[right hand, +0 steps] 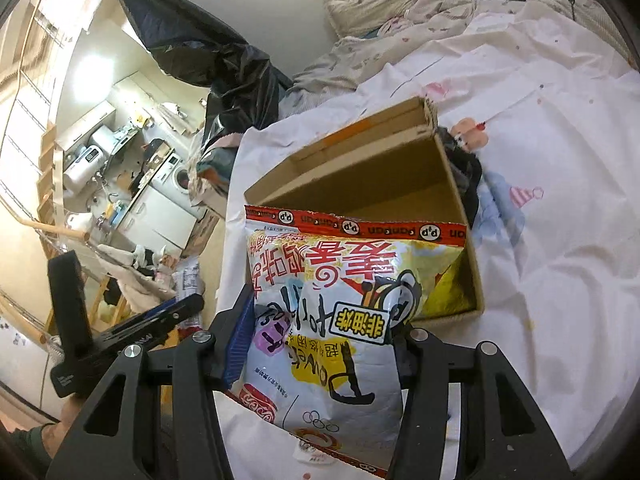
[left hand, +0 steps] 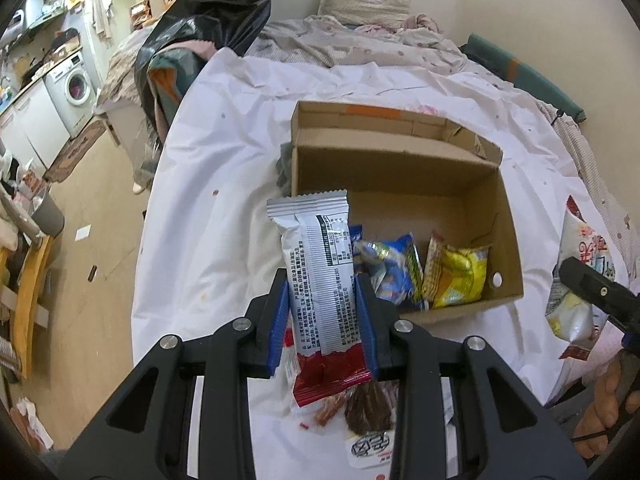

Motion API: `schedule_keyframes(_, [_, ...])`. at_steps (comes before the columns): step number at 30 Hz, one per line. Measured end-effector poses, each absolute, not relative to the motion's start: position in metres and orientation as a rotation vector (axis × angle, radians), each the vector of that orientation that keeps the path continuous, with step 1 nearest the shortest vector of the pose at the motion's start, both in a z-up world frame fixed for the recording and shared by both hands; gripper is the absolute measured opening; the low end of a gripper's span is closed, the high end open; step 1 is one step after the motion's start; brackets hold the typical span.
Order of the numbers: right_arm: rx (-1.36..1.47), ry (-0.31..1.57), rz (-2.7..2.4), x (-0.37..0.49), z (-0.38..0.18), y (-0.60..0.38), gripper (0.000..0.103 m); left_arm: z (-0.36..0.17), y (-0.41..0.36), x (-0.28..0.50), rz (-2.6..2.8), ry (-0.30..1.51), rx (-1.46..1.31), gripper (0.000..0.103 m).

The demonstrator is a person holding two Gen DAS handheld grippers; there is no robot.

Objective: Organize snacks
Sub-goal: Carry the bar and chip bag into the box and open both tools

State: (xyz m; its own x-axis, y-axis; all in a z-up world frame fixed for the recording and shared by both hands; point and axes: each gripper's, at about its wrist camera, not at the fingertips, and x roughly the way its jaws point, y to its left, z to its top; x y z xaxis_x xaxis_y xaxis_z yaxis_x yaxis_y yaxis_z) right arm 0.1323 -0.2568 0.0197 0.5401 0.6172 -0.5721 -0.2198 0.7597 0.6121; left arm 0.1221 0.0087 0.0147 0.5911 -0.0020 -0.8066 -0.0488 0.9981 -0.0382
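My left gripper [left hand: 322, 308] is shut on a long silver and red snack bar wrapper [left hand: 320, 272], held upright above the white sheet just in front of an open cardboard box [left hand: 400, 168]. Blue [left hand: 394, 272] and yellow [left hand: 460, 276] snack packets lie in the box's near end. My right gripper [right hand: 324, 344] is shut on a large white, yellow and red puffed snack bag [right hand: 332, 300], raised before the same cardboard box [right hand: 360, 176]. That bag [left hand: 576, 272] and the right gripper's finger [left hand: 592, 288] show at the right edge of the left wrist view. More snack packs [left hand: 360, 412] lie under the left gripper.
The box stands on a bed covered by a white sheet [left hand: 224, 160], with rumpled bedding and a pillow [left hand: 368, 0] behind. A black plastic bag [left hand: 208, 12] hangs at the bed's left. A washing machine [left hand: 76, 84] and wooden floor lie further left. A hand [left hand: 608, 400] shows lower right.
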Motion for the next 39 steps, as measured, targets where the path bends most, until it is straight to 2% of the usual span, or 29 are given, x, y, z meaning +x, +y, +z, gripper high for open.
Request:
schedule_keyframes(11, [0.501,0.885,0.476,0.176,0.009,-0.264,0.054,0.017,0.000,0.167,0.012,0.921,-0.050,0.028])
schedule_keyframes(19, [0.459,0.914,0.447,0.209,-0.003,-0.254,0.054,-0.006,-0.011,0.193,-0.022,0.934,-0.029,0.028])
schedule_keyframes(26, [0.348,0.974,0.453,0.223,-0.025,-0.225,0.055,-0.042,-0.013,0.200,-0.033,0.994,-0.021,0.028])
schedule_keyframes(39, [0.297,1.009,0.492,0.234,-0.041,-0.192,0.056,-0.048,-0.006,0.205,-0.008,1.048,-0.046,0.028])
